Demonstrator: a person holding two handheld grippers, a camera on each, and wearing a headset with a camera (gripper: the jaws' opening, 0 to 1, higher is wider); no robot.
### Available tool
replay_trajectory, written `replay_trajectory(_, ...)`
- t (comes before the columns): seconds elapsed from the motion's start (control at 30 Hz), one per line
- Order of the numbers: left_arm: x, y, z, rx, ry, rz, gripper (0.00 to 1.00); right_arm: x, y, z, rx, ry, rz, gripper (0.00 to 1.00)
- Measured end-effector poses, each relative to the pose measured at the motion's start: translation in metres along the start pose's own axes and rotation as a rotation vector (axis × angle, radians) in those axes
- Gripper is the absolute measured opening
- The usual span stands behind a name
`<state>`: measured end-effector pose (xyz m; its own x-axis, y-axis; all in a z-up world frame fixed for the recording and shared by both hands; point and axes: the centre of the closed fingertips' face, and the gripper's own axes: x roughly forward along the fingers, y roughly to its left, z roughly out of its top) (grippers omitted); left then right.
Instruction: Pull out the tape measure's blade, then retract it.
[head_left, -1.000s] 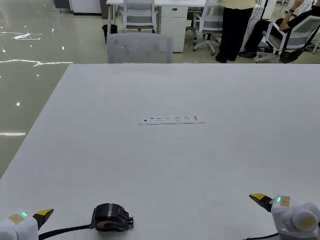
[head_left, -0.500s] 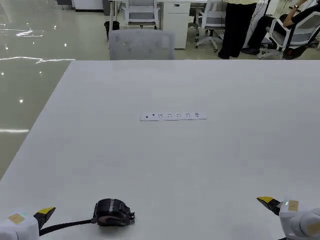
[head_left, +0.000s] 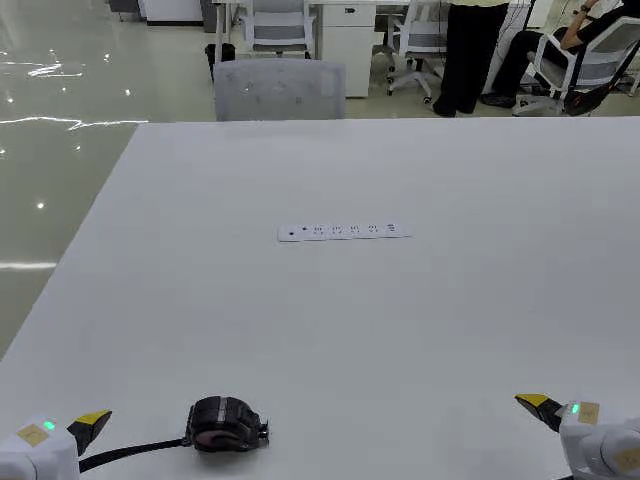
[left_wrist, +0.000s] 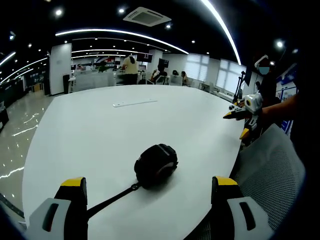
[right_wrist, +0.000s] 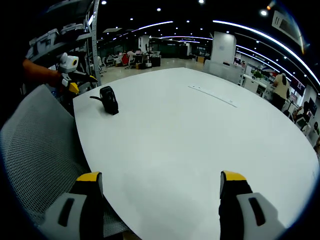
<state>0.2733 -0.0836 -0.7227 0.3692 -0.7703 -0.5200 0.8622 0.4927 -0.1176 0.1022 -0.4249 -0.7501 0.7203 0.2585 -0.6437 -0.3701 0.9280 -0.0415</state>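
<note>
- Little has shifted since a second ago: measured against the power strip (head_left: 343, 231), the right claw (right_wrist: 162, 176) has drawn back slightly toward the near edge, while the tape measure (left_wrist: 156, 164) lies where it lay (the rest of the drift is the headset's).
- Left claw (left_wrist: 150, 182) is released, its jaws spread wide and gripping nothing, low over the near left part of the tabletop (head_left: 350, 320).
- Tape measure, black and rounded, sits on the tabletop just ahead of that claw. In the left gripper view it lies between the lines of the two jaws and touches neither.
- A black strap (left_wrist: 112, 197) runs from the tape measure back toward the left claw, passing close by one jaw (where it ends is hidden).
- Right claw is likewise released, jaws wide apart with bare tabletop ahead of them. It is at the near right edge, well apart from the tape measure.
- Each claw shows at the side of the other's view.
- A mesh chair back (right_wrist: 35, 150) stands just off the near edge.
- Power strip lies flat near the tabletop's middle, well beyond both claws.
- A grey chair (head_left: 280, 92) stands at the far edge. Behind it, on the glossy floor (head_left: 60, 150), are office chairs (head_left: 278, 25), a standing person (head_left: 470, 50) and a seated one (head_left: 590, 40).
</note>
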Motion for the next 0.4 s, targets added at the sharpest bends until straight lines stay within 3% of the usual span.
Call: replay_trajectory(0.4, 0.0024, 0.0056, -0.0037, 0.007, 0.015, -0.011, 1.00, 0.0005, -0.0036, 0.0008, 0.006, 0.000, -0.003, 0.99)
